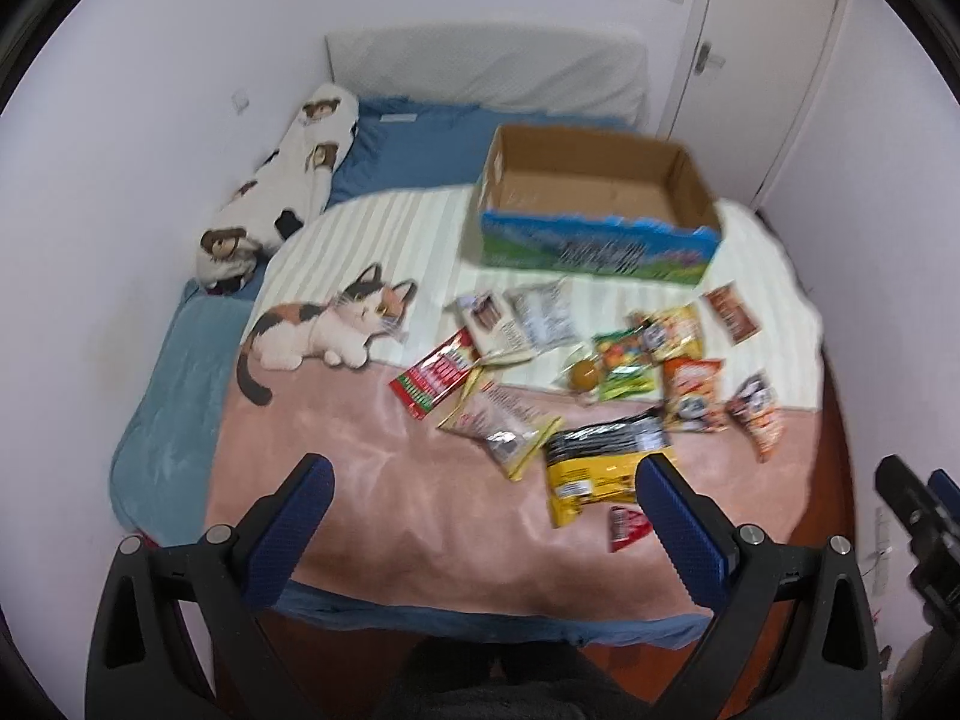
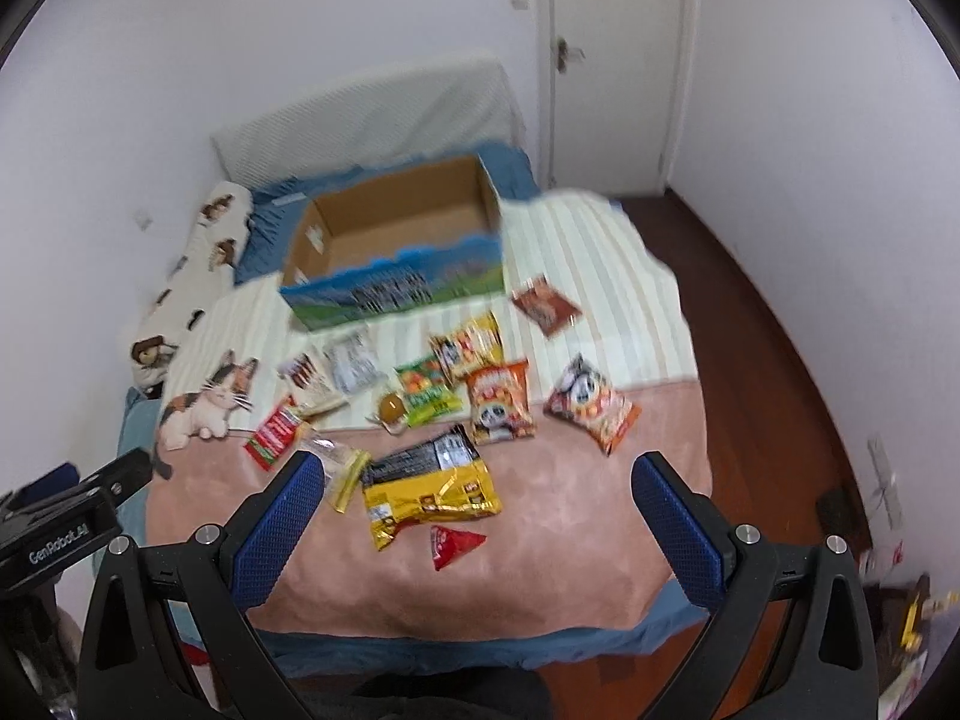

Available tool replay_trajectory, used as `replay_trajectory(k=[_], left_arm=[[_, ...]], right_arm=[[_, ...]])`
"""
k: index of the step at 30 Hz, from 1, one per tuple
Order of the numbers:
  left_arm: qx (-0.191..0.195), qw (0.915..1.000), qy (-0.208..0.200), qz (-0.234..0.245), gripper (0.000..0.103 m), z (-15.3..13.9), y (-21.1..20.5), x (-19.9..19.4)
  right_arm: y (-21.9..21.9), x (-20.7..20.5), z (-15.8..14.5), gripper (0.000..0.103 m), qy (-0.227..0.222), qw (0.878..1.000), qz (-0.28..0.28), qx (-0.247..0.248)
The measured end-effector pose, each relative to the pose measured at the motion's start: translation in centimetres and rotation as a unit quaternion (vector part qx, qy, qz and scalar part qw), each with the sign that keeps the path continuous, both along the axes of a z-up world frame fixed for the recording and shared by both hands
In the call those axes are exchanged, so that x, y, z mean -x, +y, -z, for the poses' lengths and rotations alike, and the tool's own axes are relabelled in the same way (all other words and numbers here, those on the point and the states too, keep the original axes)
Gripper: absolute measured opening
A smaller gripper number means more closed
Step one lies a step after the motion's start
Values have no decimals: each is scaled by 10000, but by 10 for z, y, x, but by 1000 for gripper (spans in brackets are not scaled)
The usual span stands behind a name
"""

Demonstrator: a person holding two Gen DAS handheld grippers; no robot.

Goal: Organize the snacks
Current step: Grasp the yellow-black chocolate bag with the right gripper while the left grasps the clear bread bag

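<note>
Task not yet started, as far as these views show. The cardboard box (image 1: 591, 204), printed blue and green on its near wall, stands open on the bed toward 12 o'clock in both wrist views, and its brown floor appears bare; motion blur softens both pictures, so a small item against a far wall cannot be ruled out. All snacks lie loose on the cat-print blanket (image 1: 372, 456) between the box and the grippers. Nearest the right gripper (image 2: 480, 495) are the yellow-and-black bag (image 2: 429, 489) and, just beside it at 6 o'clock, a small red triangular packet (image 2: 453, 545). Beyond these, toward 12 o'clock, lie two orange panda-print bags (image 2: 499, 399), a green candy packet (image 2: 425, 396), a red-and-green packet (image 2: 273, 429) at 10 o'clock, and a brown sachet (image 2: 546, 306) near the box's right corner, apart from the rest. Further pale packets sit close under the box front; their print is unreadable. The left gripper (image 1: 483, 495) hangs over the blanket's near edge with its blue-padded fingers spread wide and nothing between them. The right gripper's fingers likewise stand well apart and empty. Judgement: every visible item remains to be moved; the yellow-and-black bag is the likeliest first pick.
</note>
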State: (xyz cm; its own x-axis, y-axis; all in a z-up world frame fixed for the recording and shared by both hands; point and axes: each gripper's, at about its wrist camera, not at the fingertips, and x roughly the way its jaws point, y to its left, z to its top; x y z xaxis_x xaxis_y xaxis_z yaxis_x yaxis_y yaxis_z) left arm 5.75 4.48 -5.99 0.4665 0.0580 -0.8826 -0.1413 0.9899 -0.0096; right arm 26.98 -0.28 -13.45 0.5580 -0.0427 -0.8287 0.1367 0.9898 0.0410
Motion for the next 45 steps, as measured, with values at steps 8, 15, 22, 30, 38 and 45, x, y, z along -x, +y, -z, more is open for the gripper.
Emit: replay_trajectory(k=[8,15,22,30,38,45], left_arm=[[-220,9970,721,-185,103,84,20,-53],[-264,9903,1263,-519,103,146,47,-89],[-172,9849,1560,-731,103,188,66,-111],[130,9772,1998,-703,103,233,74,-126],[1536,9533,2448,-874,103,261,72,-150],[2441,9078,2901,-1795,96,308,61,-175]], right_arm=[[-12,-75,144,103,1449,9744,718,-1564],[3,-122,284,103,2710,9023,1834,-2806],[19,-150,359,103,3406,8478,2774,-2971],[56,-168,389,97,3701,8694,2596,-1995],[125,-183,348,90,3196,9473,173,146],[169,-201,344,92,3093,9353,-1307,1114]])
